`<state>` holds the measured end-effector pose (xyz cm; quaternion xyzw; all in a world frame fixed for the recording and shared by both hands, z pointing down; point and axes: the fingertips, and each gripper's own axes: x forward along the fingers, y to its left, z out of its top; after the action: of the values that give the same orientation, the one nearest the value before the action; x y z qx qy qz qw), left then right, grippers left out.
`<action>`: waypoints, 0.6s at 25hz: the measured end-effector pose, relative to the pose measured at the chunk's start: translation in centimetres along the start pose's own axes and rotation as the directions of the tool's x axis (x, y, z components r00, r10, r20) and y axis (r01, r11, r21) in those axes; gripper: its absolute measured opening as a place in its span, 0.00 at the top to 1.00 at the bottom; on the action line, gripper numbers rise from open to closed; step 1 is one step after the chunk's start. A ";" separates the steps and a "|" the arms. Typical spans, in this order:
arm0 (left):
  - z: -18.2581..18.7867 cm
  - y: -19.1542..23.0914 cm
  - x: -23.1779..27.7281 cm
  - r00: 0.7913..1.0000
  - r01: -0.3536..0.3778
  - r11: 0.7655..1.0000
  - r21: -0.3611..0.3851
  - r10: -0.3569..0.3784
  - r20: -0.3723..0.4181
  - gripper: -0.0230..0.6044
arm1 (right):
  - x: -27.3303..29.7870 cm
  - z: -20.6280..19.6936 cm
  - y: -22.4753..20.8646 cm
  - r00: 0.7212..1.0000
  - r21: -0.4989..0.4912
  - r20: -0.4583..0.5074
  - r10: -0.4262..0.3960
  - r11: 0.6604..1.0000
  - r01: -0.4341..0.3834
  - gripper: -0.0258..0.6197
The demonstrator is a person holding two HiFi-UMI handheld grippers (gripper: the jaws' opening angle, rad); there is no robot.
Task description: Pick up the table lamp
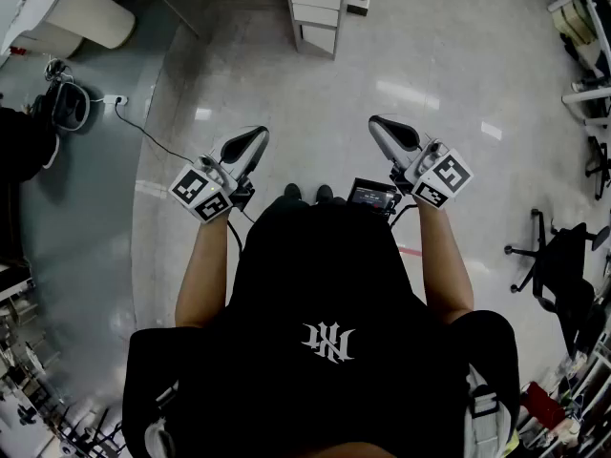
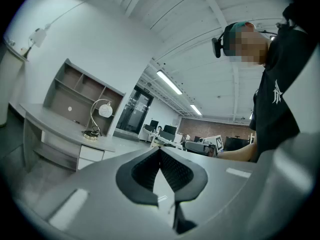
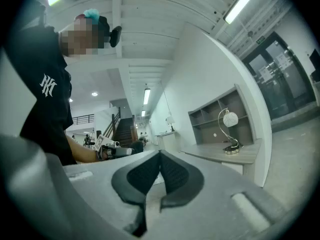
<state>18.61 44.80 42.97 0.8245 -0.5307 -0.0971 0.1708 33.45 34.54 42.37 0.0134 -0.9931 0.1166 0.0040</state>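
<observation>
Upright on a grey desk [image 2: 55,126], left of centre in the left gripper view: one table lamp [image 2: 105,110]; long axis vertical, thin stem rising from a round base and arching over to a white globe at the top, globe to the right of the stem; same table lamp [image 3: 230,118] right of centre in the right gripper view, again upright on the desk [image 3: 220,156]; not visible in the head view. Directly behind it, one open shelf unit [image 2: 75,91] against a white wall; under the desktop, one drawer unit [image 1: 318,17], upper middle of the head view. Pale, glossy floor [image 1: 430,65] across a large open room with strip lights overhead; a dark cable [image 1: 153,136] trailing at upper left. Two grippers, held level and well apart from the lamp: left gripper [image 1: 258,134] with jaws pressed together, nothing between them; right gripper [image 1: 380,122] likewise closed and empty.
</observation>
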 end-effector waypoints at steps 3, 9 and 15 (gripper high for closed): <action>-0.1 -0.2 0.2 1.000 0.011 1.000 -0.007 -0.011 0.000 0.97 | 0.0 -0.2 -0.2 1.000 -0.012 -0.011 -0.016 1.000 0.016 0.96; -0.2 -0.5 0.3 1.000 0.015 1.000 -0.005 -0.015 -0.012 0.97 | -0.5 0.4 -0.6 0.999 -0.011 0.030 -0.042 0.999 0.042 0.96; 0.0 -0.5 0.3 1.000 0.014 1.000 -0.001 -0.014 -0.014 0.97 | -0.6 0.3 -0.7 0.999 -0.026 0.017 -0.042 0.999 0.042 0.96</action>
<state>19.19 44.75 42.80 0.8287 -0.5238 -0.0927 0.1742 34.03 33.79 42.29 0.0351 -0.9940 0.1032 -0.0016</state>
